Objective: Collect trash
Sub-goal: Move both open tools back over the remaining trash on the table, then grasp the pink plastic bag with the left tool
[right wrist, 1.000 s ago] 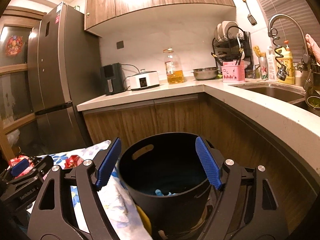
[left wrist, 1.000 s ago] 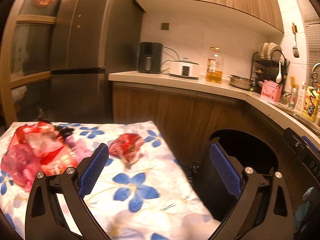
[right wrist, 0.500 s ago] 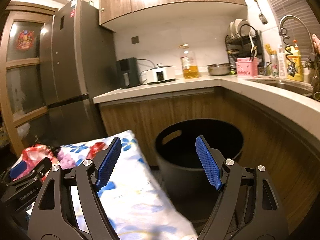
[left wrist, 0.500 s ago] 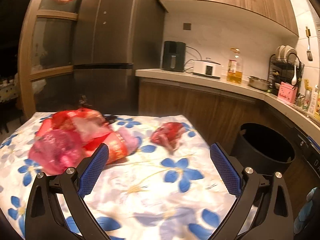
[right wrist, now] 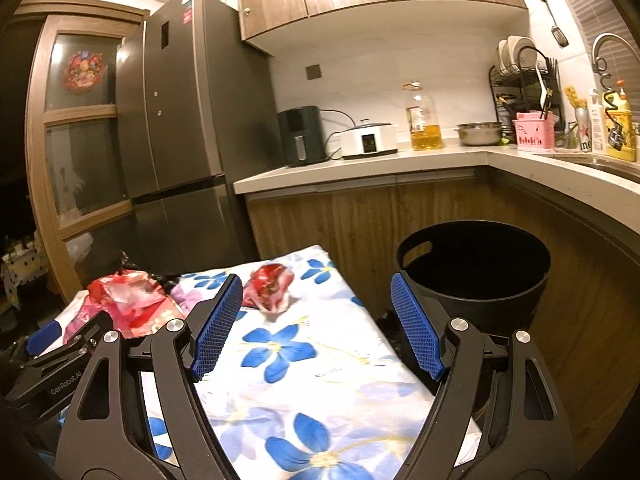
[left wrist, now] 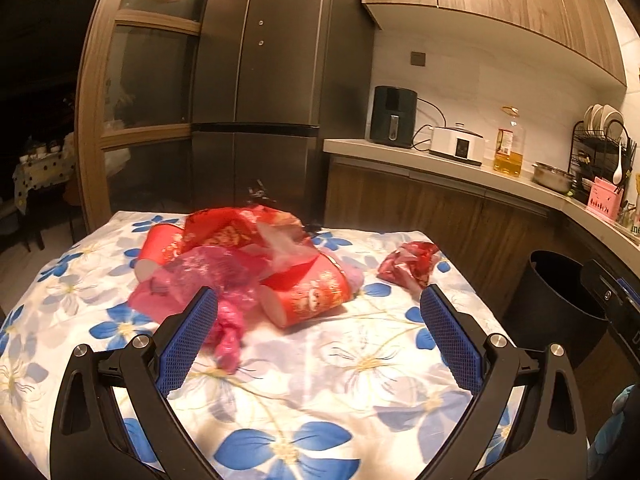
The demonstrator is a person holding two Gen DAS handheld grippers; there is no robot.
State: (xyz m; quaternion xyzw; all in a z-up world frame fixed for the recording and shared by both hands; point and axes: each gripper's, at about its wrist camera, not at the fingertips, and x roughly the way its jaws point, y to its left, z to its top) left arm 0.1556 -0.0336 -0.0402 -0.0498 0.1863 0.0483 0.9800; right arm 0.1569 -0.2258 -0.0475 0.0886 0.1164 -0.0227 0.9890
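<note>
Trash pile on table: both grippers wide, empty. Left gripper should straddle cup; bin at right.

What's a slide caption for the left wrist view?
Open left tool faces red trash pile on floral tablecloth; black bin at right.

fridge – left | oil bottle – counter | dish rack
</note>
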